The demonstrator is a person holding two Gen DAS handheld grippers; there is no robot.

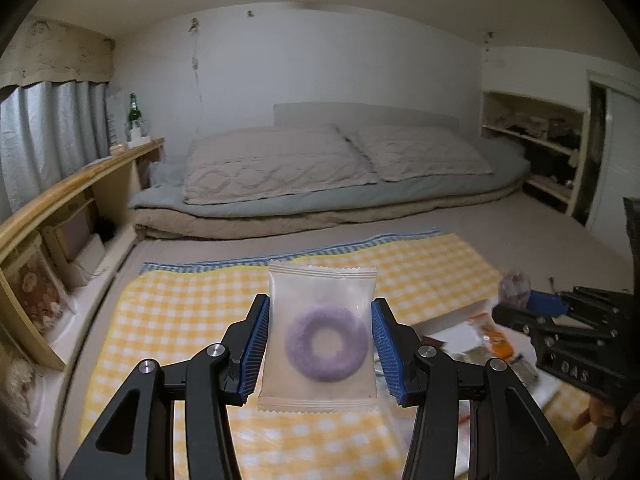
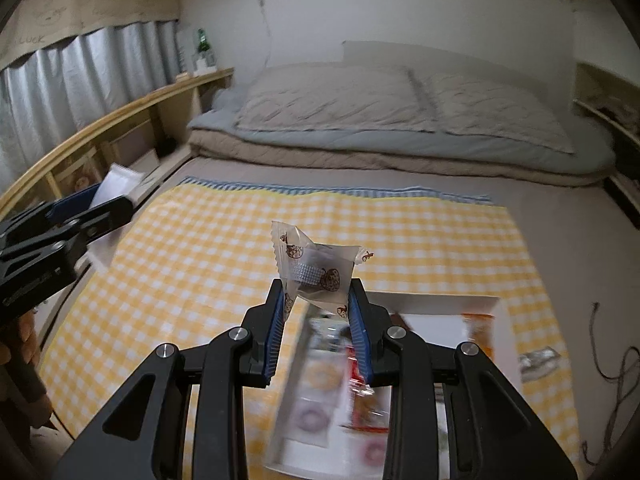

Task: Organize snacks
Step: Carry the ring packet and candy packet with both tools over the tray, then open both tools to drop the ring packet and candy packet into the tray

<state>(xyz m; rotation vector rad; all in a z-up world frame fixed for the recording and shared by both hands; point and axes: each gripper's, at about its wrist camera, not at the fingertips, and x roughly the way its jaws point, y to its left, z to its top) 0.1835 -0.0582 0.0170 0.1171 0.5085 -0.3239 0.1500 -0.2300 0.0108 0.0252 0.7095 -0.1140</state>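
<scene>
Home bedroom: folded grey-beige futon bedding with two quilted pillows (image 1: 280, 168) far, grey pleated curtains (image 1: 48, 128) and wooden shelf (image 1: 80, 176) left, yellow checked floor mat (image 2: 320, 232) near.

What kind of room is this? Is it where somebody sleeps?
Most likely yes, a bedroom. Low folded bedding with two quilted beige pillows lies along the back white wall, grey curtains hang beside a long wooden shelf, and a yellow checked cloth is spread on the floor for sorting snacks.
</scene>
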